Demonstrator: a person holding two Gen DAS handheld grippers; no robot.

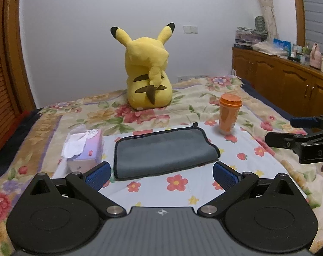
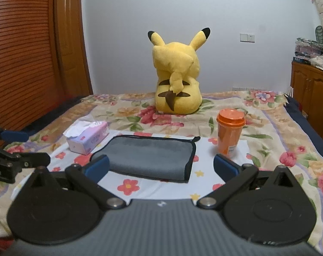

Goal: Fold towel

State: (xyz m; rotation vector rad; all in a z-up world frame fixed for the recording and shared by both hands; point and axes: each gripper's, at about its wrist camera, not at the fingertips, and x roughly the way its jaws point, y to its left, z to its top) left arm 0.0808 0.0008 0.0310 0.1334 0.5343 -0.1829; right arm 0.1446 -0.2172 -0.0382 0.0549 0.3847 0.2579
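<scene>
A grey towel [image 1: 164,150] with black trim lies folded flat on a white floral cloth [image 1: 178,194] on the bed. It also shows in the right wrist view [image 2: 149,156]. My left gripper [image 1: 161,173] is open and empty, hovering just short of the towel's near edge. My right gripper [image 2: 161,168] is open and empty, also just short of the towel. The right gripper shows at the right edge of the left wrist view [image 1: 285,130], beside the towel and apart from it. The left gripper shows at the left edge of the right wrist view [image 2: 31,147].
A pink tissue box [image 1: 84,147] sits left of the towel. An orange lidded cup [image 1: 228,113] stands at its far right. A yellow plush toy [image 1: 148,72] sits further back on the floral bedspread. A wooden cabinet [image 1: 289,81] lines the right wall.
</scene>
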